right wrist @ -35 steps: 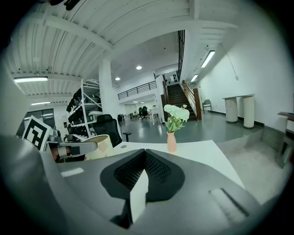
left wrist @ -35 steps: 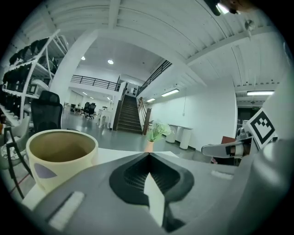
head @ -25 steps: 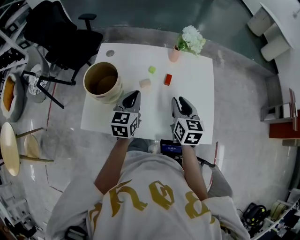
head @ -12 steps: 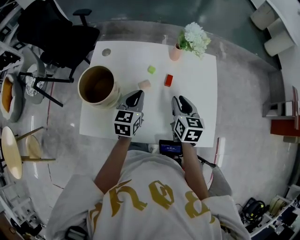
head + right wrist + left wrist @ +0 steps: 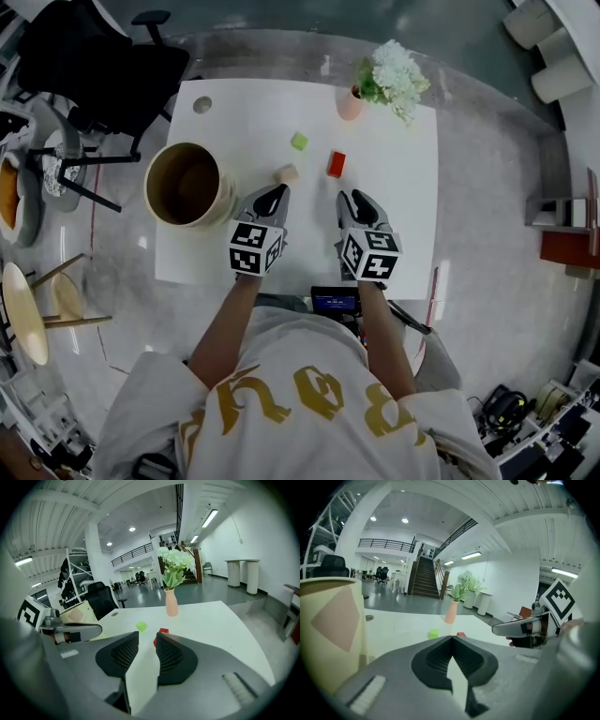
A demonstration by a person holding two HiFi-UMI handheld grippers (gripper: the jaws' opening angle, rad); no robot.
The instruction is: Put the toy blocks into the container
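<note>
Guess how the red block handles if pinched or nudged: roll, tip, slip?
The red block looks boxy and flat-faced, so it probably slides rather than rolls. The white table looks smooth, so a nudge likely skids it. It seems small and rigid; the right gripper's ribbed pads should hold flat sides.

We hold left gripper (image 5: 277, 192) and right gripper (image 5: 350, 200) side by side, tilted forward and down. Left jaws meet at the tips, empty. Right jaws stand apart, just opened wider, nothing between.
</note>
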